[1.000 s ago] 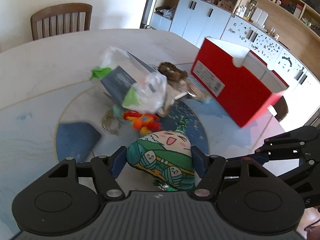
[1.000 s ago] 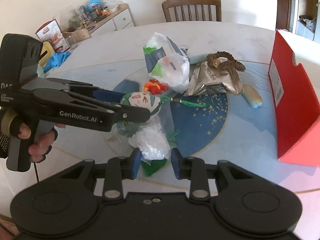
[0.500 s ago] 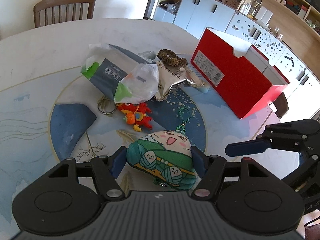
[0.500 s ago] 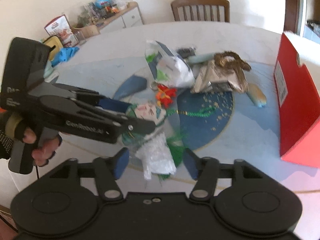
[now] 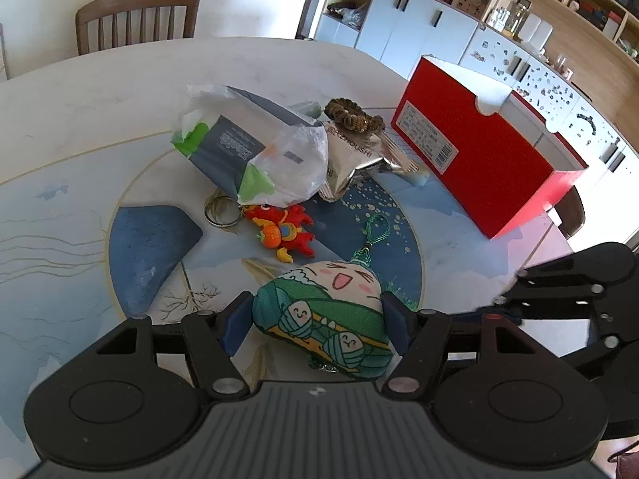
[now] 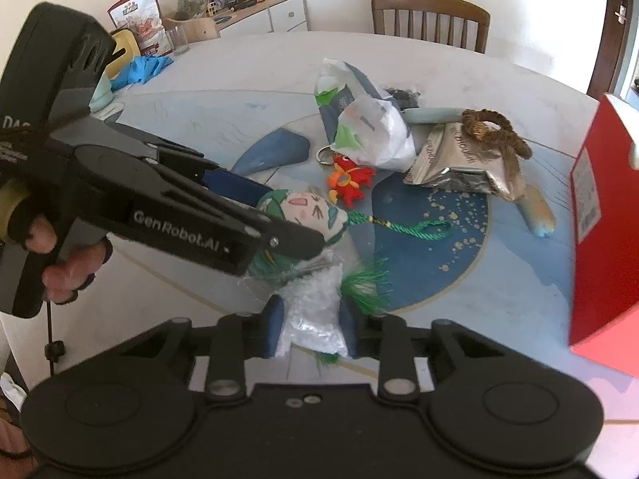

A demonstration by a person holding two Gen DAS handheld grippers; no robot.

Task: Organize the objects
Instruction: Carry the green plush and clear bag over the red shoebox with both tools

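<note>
On the round table [image 5: 100,92], the left gripper [image 5: 317,319] clamps a smiling plush dumpling charm [image 5: 331,311]. Beside it, the right gripper [image 6: 311,325] is closing on the charm's crinkled clear wrapper [image 6: 313,319].

Round marble-look table [image 5: 100,92], red box [image 5: 479,159], foil packet [image 5: 351,159], red dragon keychain [image 5: 285,231], bagged pouch [image 5: 247,151]

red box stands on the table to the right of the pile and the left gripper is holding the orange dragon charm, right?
Not quite. The left gripper holds the green dumpling plush, as the left wrist view shows; the orange dragon charm lies loose on the table. The red box part is right.
</note>
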